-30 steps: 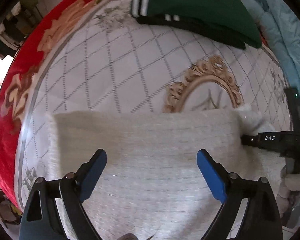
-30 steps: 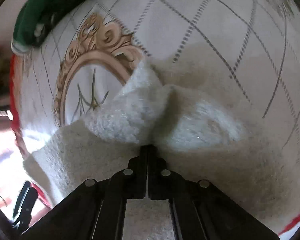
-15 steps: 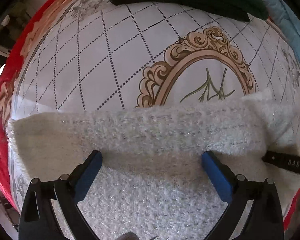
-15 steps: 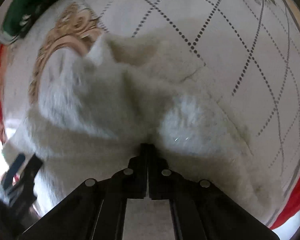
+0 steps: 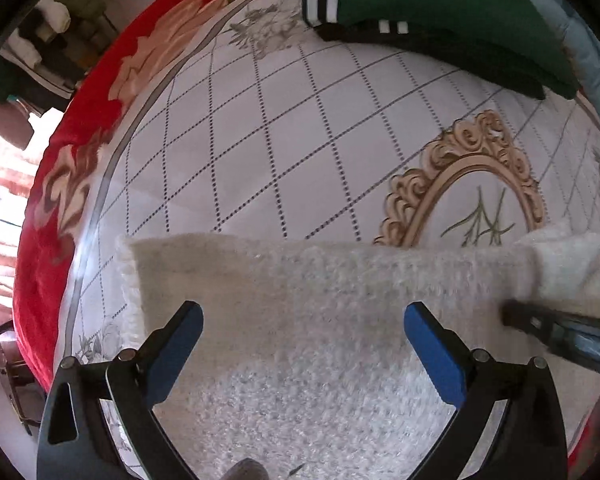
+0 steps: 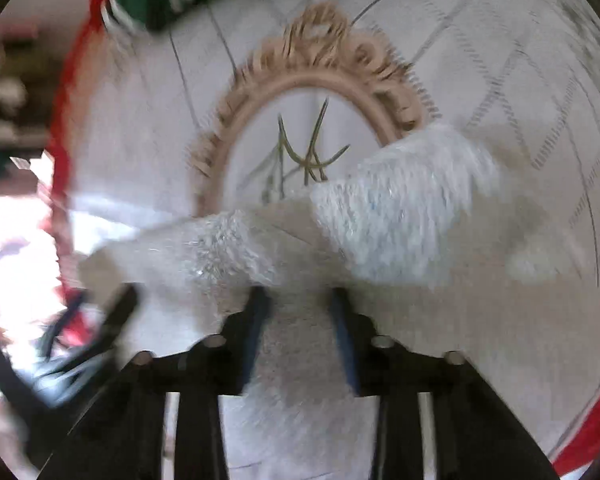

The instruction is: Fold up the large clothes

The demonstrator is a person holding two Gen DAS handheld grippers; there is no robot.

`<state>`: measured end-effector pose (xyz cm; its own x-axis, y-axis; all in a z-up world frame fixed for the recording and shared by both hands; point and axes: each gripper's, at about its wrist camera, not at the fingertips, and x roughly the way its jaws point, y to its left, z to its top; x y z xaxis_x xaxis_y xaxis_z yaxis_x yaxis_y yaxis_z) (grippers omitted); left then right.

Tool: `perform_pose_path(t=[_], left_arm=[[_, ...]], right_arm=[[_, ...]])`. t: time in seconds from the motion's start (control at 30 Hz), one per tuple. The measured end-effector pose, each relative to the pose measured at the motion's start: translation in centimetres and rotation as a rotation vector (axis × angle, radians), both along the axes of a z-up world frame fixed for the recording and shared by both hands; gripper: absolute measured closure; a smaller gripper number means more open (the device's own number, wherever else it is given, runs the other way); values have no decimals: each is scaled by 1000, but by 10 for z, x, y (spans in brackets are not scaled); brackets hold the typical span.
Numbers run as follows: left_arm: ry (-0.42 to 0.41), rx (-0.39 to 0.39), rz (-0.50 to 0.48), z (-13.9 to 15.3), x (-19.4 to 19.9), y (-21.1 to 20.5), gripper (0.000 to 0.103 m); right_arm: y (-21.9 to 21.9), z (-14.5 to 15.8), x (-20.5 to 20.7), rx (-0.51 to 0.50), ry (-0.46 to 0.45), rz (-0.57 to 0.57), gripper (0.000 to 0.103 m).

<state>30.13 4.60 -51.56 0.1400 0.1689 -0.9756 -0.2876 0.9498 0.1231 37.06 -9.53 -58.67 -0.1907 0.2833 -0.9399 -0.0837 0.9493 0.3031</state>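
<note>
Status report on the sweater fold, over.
Left tongs open above the white sweater. Right tongs open, sweater between them. Green clothes far side, nothing blocking.

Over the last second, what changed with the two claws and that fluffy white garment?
The right gripper, shut on the fluffy white garment a second ago, has parted its fingers and let go. The garment's far edge is folded over. The left gripper stayed wide open above it; the green garment stayed on the bedspread.
</note>
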Motion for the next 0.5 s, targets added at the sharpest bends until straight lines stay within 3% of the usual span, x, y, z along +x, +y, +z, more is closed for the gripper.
perform_pose_path(t=[0.17,0.33,0.4,0.47,0.5], left_arm=[[16,10,6,-9,-1,3,0],[5,2,16,0,-5,4,0],[0,-6,8,6,-6,-1,0],[-12,-27,-9,12,-7,-11,0],[-19,-36,-17,14,-6,-17,0]], right_arm=[[13,-21,12,-16,-33,-19,72],[2,-10,24,35,5,-31,70],[-25,14,19,118,-7,-84,65],[-57,40,3,158,-70,-156,43],[-74,50,-6,170,-108,-193,39]])
